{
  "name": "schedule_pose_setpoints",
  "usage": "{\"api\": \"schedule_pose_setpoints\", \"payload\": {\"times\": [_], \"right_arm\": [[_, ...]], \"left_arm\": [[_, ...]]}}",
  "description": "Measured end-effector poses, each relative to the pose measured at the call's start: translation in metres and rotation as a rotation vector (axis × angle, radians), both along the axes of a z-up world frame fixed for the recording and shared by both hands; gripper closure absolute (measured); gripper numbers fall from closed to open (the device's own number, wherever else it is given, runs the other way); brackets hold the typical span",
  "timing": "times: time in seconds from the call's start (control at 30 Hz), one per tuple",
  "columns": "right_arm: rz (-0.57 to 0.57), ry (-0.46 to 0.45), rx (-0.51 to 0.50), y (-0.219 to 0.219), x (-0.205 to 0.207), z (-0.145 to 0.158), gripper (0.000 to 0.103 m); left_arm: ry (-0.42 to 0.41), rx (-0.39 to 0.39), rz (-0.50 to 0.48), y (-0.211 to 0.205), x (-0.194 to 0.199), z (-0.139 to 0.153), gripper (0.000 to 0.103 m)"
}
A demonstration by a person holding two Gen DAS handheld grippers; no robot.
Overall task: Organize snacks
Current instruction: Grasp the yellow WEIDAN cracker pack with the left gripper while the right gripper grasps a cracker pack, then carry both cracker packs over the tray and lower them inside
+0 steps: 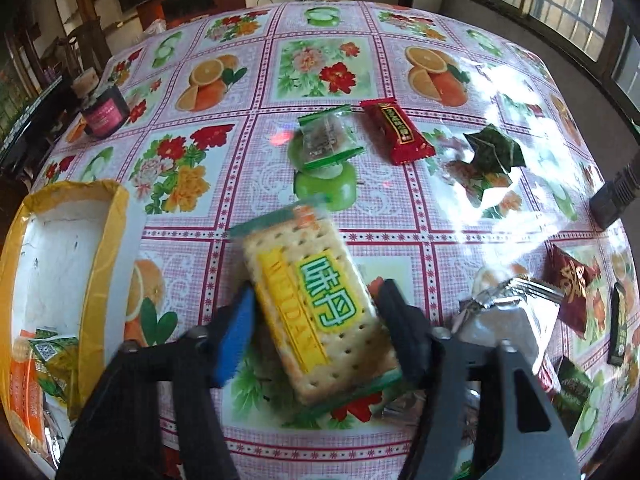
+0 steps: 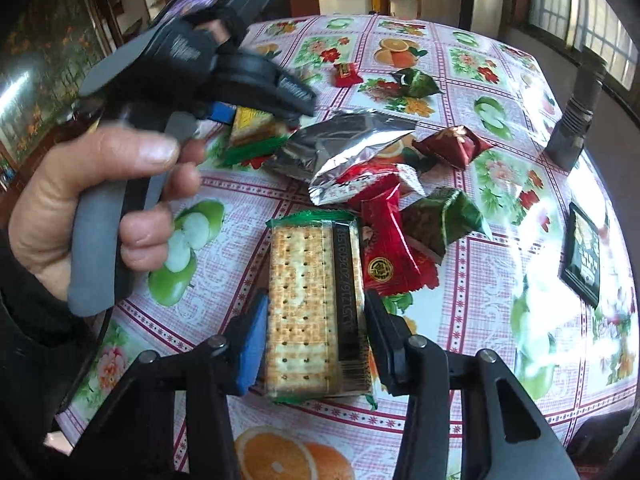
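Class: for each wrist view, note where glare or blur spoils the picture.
Left wrist view: sun glare whitens the tablecloth at right; the cracker pack looks motion-smeared. Right wrist view: glare on the cloth's right edge, and the left gripper is blurred.

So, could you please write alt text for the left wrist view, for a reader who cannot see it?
The left gripper grips a cracker packet with a yellow-green label above a fruit-and-flower tablecloth. A yellow-rimmed white box at left holds some snack packets; a clear green-edged snack, a red bar and a silver foil pack lie on the table.

The front of one cracker pack (image 1: 320, 316) reads "味丹" and "WEIDAN".
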State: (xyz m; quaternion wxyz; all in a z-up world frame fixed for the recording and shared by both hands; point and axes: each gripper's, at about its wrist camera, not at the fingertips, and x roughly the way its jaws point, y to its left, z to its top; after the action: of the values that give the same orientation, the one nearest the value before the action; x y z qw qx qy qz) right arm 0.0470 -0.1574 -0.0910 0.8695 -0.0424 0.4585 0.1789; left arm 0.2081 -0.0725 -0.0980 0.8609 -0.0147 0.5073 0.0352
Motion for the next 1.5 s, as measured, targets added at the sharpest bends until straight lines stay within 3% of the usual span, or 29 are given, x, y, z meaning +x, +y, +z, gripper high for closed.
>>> {"api": "schedule_pose_setpoints", "payload": {"times": [0.2,0.37,0.6,0.9,1.07,1.5], "right_arm": [[-0.011,-0.022,0.029,-0.011,-0.015,0.012,0.058],[0.0,-0.031,0.11,-0.015,-0.034,0.027,0.058],[0.015,-0.065,0.14,-0.008,-0.046,0.038,0.058],[0.051,-0.127,0.254,0.007,-0.037,0.064,0.058],[0.106,-0.123,0.297,0.032,-0.033,0.07,0.058],[0.225,-0.148,0.311,0.094,-0.028,0.085,0.058]], "left_arm": [[-0.007,0.008,-0.028,0.0,-0.024,0.005,0.055],[-0.045,-0.001,-0.047,0.009,-0.057,0.022,0.055],[-0.102,-0.004,-0.045,0.024,-0.098,0.045,0.055],[-0.187,0.033,0.059,0.074,-0.139,0.071,0.055],[-0.191,0.042,0.123,0.106,-0.154,0.074,0.055],[-0.199,0.036,0.226,0.166,-0.183,0.076,0.055]]}}
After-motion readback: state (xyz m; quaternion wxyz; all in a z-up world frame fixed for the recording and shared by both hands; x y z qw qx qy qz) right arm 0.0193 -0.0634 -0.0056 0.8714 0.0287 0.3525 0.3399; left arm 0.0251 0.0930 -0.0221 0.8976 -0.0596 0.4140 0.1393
